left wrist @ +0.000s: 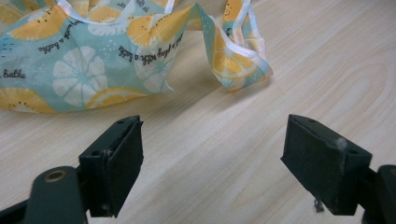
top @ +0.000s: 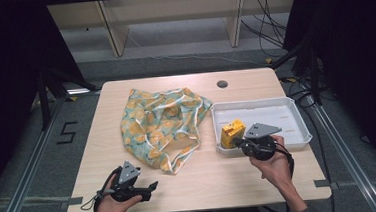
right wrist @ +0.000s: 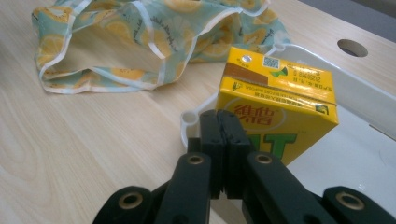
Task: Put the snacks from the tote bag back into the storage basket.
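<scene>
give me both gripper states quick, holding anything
Left gripper: open, holding nothing, over bare table.
Right gripper: shut, empty, in front of the yellow drink carton.

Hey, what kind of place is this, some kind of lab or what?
Probably a lab or recording workspace, not a home: a light wooden table on grey floor with metal rails, loose cables behind it, black curtains at both sides, and a "5" marked on the floor.

bare wood across the lower middle of the high view, open for passing between bag (top: 163,126) and table (top: 201,185) edge. blocked centre-left by crumpled cloth, right by tray (top: 297,116) wall, carton (top: 231,132) standing inside.
</scene>
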### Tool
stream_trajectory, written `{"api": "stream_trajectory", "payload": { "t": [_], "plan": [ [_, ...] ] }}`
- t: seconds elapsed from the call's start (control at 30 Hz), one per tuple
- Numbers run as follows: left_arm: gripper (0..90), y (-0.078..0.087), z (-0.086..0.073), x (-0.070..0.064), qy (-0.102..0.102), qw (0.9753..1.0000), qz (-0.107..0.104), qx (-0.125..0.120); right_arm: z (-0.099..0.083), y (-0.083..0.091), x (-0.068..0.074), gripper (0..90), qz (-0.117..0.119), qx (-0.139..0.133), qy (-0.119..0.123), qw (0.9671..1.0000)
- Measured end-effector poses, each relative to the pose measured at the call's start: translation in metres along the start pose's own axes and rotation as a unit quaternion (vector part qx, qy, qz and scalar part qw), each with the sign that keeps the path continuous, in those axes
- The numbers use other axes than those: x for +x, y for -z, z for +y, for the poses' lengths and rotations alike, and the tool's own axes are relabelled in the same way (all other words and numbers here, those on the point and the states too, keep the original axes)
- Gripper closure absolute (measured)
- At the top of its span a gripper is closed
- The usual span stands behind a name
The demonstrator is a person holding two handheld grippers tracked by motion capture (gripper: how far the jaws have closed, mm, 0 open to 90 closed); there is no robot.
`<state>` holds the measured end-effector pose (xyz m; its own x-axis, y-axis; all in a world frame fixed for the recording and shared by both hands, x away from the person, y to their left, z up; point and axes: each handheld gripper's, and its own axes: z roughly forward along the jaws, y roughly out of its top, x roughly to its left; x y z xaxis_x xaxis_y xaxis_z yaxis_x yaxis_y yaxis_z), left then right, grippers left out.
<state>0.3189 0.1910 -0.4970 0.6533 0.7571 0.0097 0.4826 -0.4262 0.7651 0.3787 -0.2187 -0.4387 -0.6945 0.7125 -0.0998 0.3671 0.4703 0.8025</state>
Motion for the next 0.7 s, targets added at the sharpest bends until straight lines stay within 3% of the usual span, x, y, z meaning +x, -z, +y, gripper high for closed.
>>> {"api": "stream_trajectory", "payload": {
  "t": [0.1, 0.13, 0.17, 0.37, 0.57, 0.7],
  "plan": [
    [19.4, -0.001, 0.0, -0.001, 0.008, 1.0, 0.002, -0.003, -0.001, -0.002, 0.0, 90.0, -0.002, 0.008, 0.003, 1.0],
    [19.4, -0.001, 0.0, -0.001, 0.012, 0.9999, 0.002, -0.003, -0.002, -0.003, 0.002, 90.0, -0.005, 0.005, -0.007, 1.0],
    [19.5, -0.001, 0.0, -0.001, 0.006, 1.0, 0.004, 0.0, -0.002, -0.004, 0.0, 90.0, -0.007, 0.006, 0.002, 1.0],
    [19.4, -0.002, 0.0, -0.001, 0.009, 1.0, 0.0, -0.002, -0.002, -0.009, 0.001, 90.0, -0.007, 0.012, 0.0, 0.9999],
    [19.5, -0.001, 0.0, 0.0, -0.002, 1.0, -0.001, 0.004, -0.002, -0.014, 0.0, 90.0, -0.005, 0.018, 0.007, 0.9998],
    [19.4, -0.002, -0.001, 0.0, -0.004, 1.0, -0.001, 0.004, -0.001, -0.016, 0.002, 90.0, -0.004, 0.021, -0.004, 0.9998]
  ]
}}
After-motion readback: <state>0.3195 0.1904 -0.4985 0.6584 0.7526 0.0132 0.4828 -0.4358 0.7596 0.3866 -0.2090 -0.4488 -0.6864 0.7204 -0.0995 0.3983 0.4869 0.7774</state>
